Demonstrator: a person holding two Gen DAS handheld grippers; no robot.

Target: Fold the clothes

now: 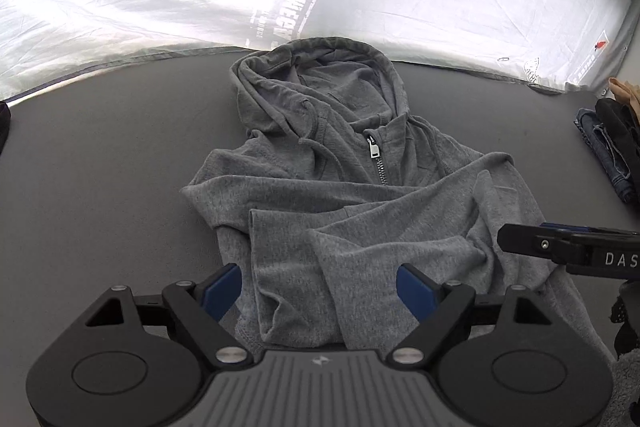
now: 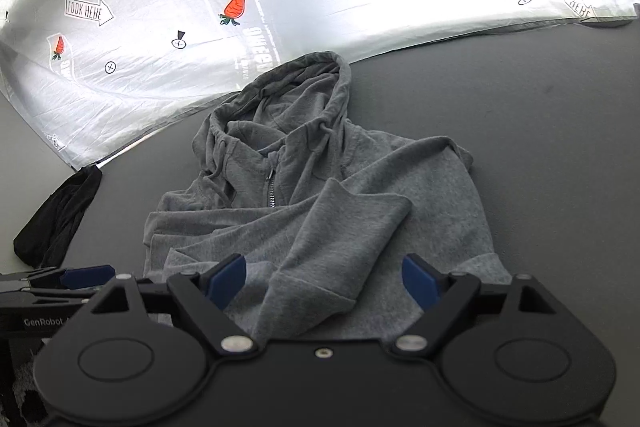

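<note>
- The left gripper [image 1: 320, 291] is hovering over the near hem of the grey hoodie [image 1: 340, 163], its blue pads standing wide apart and pressing on nothing; it is released.
- The right gripper [image 2: 324, 287] is likewise hanging open above the same hem, with only loose cloth showing between its pads; it is gripping nothing.
- The hoodie is lying face up on the dark grey table [image 1: 100, 167], zipper [image 1: 378, 161] closed, both sleeves crossed over the chest, hood pointing away from the cameras.
- Risk: the upper sleeve [image 2: 344, 227] is resting loosely; a pinch that is catching only the top layer would, in this inspector's judgement, be dragging the sleeves out of place when the hem is lifted.
- Risk: uneven bites by the two tools would be skewing the fold.
- A black garment [image 2: 56, 219] is lying at the table's left, and a dark pile of clothes [image 1: 616, 151] at its right, both well apart from the hoodie.
- The printed white sheet [image 1: 160, 7] is hanging beyond the hood.
</note>
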